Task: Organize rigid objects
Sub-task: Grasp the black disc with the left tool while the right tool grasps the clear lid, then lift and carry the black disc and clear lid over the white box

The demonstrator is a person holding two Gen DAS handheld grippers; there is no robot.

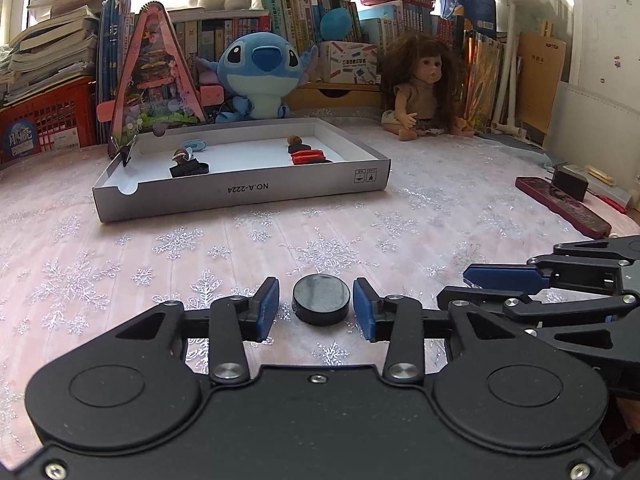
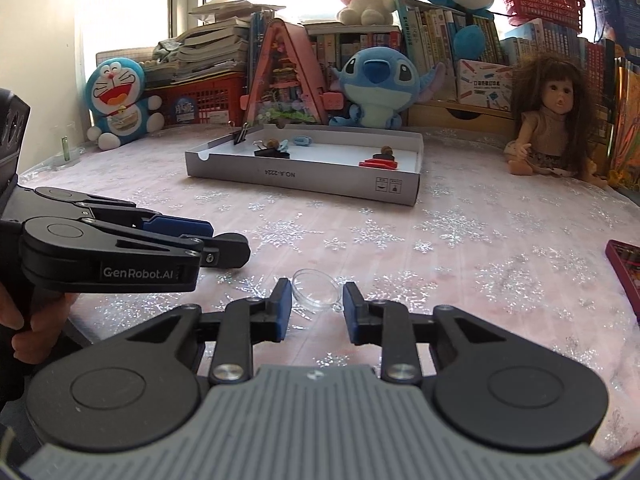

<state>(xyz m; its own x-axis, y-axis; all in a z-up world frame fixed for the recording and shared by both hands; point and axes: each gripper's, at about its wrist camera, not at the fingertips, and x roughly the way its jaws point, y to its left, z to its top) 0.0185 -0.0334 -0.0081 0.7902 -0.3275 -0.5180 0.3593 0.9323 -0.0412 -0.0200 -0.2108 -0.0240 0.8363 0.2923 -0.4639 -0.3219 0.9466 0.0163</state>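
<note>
A black round puck (image 1: 321,299) lies on the pink snowflake cloth between the blue pads of my left gripper (image 1: 316,309), which is open around it with small gaps each side. A clear round plastic lid (image 2: 316,290) lies on the cloth between the pads of my right gripper (image 2: 317,306), also open. The left gripper also shows in the right wrist view (image 2: 200,236), with the puck (image 2: 236,249) at its tips. The right gripper shows in the left wrist view (image 1: 476,284). A shallow white box (image 1: 240,189) farther back holds binder clips and small red and black items.
Behind the box stand a Stitch plush (image 1: 262,76), a doll (image 1: 420,84), a pink triangular model house (image 1: 154,76), books and red baskets. A Doraemon plush (image 2: 118,104) sits at the far left. A dark red abacus (image 1: 564,204) with a black block lies at the right.
</note>
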